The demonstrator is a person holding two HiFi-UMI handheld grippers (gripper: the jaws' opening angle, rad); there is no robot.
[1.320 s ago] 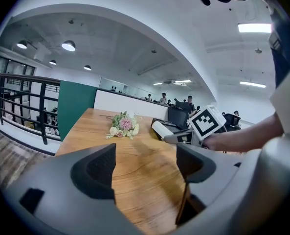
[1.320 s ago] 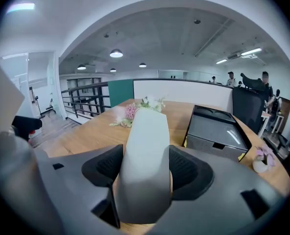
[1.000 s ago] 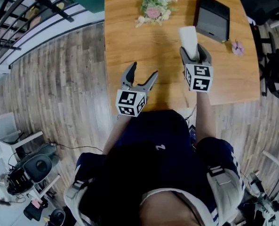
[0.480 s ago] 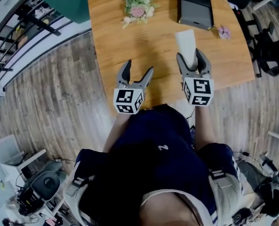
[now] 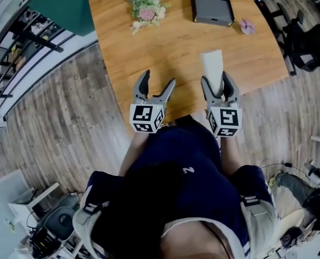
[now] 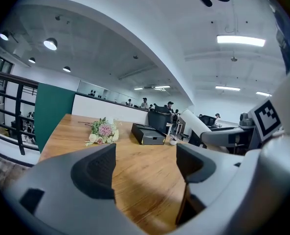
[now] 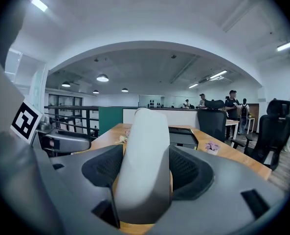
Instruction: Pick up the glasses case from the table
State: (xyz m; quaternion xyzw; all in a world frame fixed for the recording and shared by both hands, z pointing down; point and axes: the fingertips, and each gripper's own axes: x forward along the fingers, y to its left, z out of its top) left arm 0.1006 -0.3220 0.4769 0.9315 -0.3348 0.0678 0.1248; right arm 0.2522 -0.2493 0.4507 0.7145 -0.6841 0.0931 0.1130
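While the right claw (image 5: 213,83) clamps its ribbed dark pads on one smooth, white, round-ended glasses case (image 5: 212,65) held over the grained wooden worktop (image 5: 170,50), the left claw (image 5: 155,86) stands spread and empty, one flower posy (image 5: 145,7) and one dark rectangular box (image 5: 210,4) lying farther back.

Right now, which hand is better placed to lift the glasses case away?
Right. The right tool grips the white glasses case between its jaws; the left tool is open and empty above the table.
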